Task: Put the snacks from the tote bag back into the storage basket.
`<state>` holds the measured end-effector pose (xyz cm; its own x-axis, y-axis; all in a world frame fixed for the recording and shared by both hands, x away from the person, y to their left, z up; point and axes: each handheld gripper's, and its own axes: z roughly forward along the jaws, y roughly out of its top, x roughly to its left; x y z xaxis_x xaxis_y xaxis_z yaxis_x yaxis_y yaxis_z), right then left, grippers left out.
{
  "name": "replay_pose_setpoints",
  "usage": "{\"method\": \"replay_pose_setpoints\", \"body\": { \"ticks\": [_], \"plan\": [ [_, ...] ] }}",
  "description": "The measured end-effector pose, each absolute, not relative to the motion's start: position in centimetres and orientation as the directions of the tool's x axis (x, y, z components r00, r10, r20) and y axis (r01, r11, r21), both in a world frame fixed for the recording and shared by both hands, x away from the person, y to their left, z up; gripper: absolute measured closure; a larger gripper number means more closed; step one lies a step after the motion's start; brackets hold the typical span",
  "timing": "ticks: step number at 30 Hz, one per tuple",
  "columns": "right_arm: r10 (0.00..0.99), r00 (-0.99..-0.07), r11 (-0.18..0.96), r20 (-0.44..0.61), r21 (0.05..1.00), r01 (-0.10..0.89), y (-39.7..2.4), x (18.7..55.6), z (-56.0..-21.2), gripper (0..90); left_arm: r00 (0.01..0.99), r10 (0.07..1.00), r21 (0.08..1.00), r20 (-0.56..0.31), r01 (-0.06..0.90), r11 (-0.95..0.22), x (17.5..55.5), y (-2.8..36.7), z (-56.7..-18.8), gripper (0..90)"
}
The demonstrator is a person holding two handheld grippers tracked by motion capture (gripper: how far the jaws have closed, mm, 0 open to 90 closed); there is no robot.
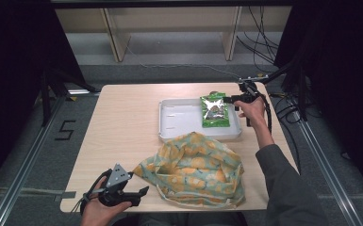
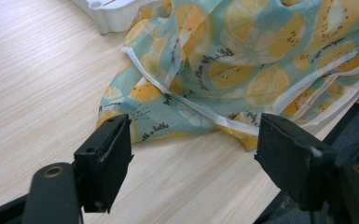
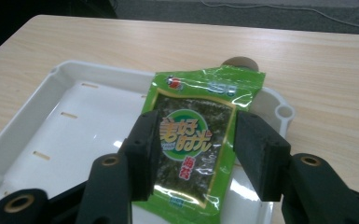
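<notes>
Nearest the camera: left gripper (image 1: pixel 134 193) at near-left table (image 1: pixel 122 122) edge, jaws wide apart, nothing between them, aimed right at the lemon-print cloth bag (image 1: pixel 193 169) just beside. Bag slumped at near centre, its far edge touching the white tray (image 1: pixel 174 117). Green snack packet (image 1: pixel 214 110) lying in the tray's right end, long axis near to far. Right gripper (image 1: pixel 231 99) at far right, jaws part open astride the packet's width; contact not confirmed. Right hand clearly nearer the packet; closing likely next.
</notes>
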<state>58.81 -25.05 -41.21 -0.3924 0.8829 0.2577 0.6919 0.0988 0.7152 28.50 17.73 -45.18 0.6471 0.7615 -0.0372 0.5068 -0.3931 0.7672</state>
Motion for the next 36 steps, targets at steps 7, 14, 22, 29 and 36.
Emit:
{"method": "replay_pose_setpoints", "body": {
  "ticks": [7, 14, 22, 29, 36],
  "plan": [
    [0.873, -0.423, 0.133, 0.242, 0.716, 0.685, -24.7, 57.1, -40.2, 49.7, 0.644, 0.764, 0.767, -0.029, 0.505, -0.396, 28.5, 17.8, -45.1, 25.9],
    [0.846, -0.492, 0.198, 0.205, 0.736, 0.647, -24.5, 55.3, -39.8, 47.1, 0.650, 0.759, 0.771, -0.026, 0.497, -0.399, 28.4, 17.8, -45.1, 25.9],
    [0.825, -0.522, 0.193, 0.217, 0.760, 0.621, -24.8, 52.9, -39.8, 45.5, 0.643, 0.765, 0.779, -0.036, 0.497, -0.381, 28.4, 17.7, -45.2, 25.9],
    [0.810, -0.555, 0.222, 0.192, 0.774, 0.593, -25.6, 51.4, -40.1, 43.0, 0.649, 0.760, 0.773, -0.024, 0.494, -0.398, 28.4, 17.8, -45.0, 25.9],
    [0.815, -0.545, 0.210, 0.195, 0.778, 0.593, -25.7, 50.2, -39.9, 40.9, 0.652, 0.758, 0.776, -0.024, 0.490, -0.397, 28.4, 17.8, -45.0, 25.9]
  ]
}}
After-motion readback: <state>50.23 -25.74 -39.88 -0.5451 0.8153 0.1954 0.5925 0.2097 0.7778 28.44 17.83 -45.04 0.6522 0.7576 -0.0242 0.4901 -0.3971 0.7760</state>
